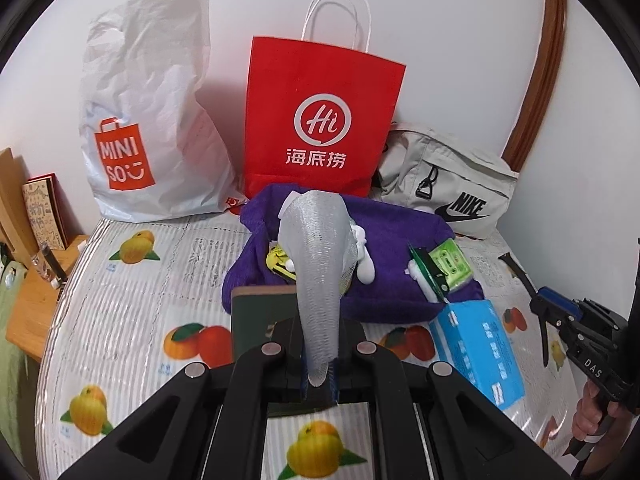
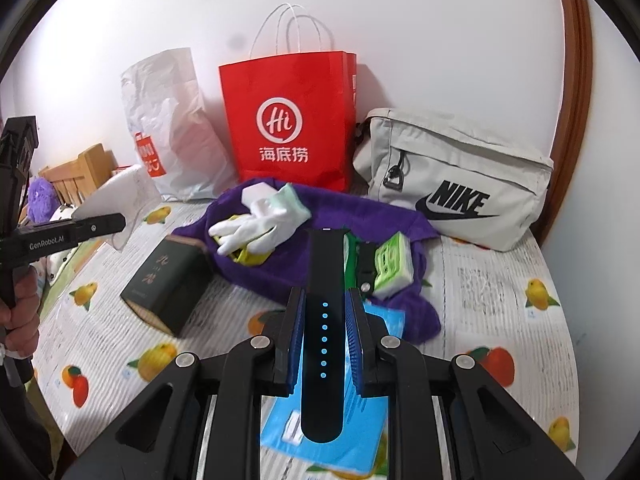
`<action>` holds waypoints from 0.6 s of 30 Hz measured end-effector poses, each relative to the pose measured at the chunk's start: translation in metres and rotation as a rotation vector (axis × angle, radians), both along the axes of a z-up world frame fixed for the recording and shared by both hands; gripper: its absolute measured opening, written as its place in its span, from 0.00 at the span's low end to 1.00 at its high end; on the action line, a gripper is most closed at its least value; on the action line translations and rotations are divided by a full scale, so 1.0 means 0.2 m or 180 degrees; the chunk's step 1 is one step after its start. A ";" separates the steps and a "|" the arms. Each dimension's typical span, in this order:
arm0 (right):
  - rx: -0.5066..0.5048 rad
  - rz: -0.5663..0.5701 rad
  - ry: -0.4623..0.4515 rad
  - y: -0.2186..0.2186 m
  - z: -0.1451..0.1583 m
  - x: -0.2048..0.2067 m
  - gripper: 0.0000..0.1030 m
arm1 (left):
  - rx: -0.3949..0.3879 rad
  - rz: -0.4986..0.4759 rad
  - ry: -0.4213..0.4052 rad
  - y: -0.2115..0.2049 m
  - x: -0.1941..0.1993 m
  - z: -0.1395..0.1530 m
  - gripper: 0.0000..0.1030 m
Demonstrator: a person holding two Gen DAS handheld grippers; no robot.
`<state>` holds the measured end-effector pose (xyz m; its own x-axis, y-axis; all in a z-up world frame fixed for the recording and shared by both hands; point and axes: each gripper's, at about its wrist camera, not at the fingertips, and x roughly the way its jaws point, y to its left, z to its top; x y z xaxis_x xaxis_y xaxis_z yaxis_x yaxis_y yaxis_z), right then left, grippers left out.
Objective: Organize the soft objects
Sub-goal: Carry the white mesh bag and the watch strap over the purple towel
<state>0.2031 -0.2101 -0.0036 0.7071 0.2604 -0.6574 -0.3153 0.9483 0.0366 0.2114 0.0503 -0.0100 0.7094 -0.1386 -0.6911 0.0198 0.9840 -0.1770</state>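
Note:
My left gripper (image 1: 318,380) is shut on a translucent white mesh sleeve (image 1: 316,264) that stands up over the purple towel (image 1: 392,232). It also shows in the right wrist view (image 2: 116,200). My right gripper (image 2: 325,320) is shut on a black watch strap (image 2: 325,280) with blue-lit holes, held above the blue tissue pack (image 2: 352,420). On the purple towel (image 2: 360,216) lie a white glove (image 2: 256,224), a yellow item (image 2: 248,256) and a green sponge-like block (image 2: 390,264).
A red paper bag (image 1: 320,120), a white Miniso plastic bag (image 1: 148,120) and a grey Nike bag (image 1: 448,184) stand along the wall. A dark green box (image 2: 168,284) lies left of the towel. The table has a fruit-print cover (image 1: 132,300). A wooden shelf (image 1: 36,280) is at left.

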 end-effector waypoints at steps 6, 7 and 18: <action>0.0010 -0.0037 0.0033 0.00 -0.02 0.16 0.20 | -0.0004 -0.0046 0.0071 -0.01 0.15 -0.04 0.07; 0.0008 -0.0041 0.0037 0.00 -0.02 0.19 0.20 | -0.0024 -0.0063 0.0083 -0.01 0.17 -0.05 0.07; -0.0025 -0.0057 0.0117 0.02 -0.11 0.45 0.20 | -0.0129 -0.0175 0.0155 -0.04 0.37 -0.10 0.07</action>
<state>0.2938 -0.2058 -0.0252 0.6869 0.2426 -0.6850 -0.2968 0.9541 0.0402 0.2863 0.0429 -0.0303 0.6656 -0.2049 -0.7176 0.0639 0.9737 -0.2188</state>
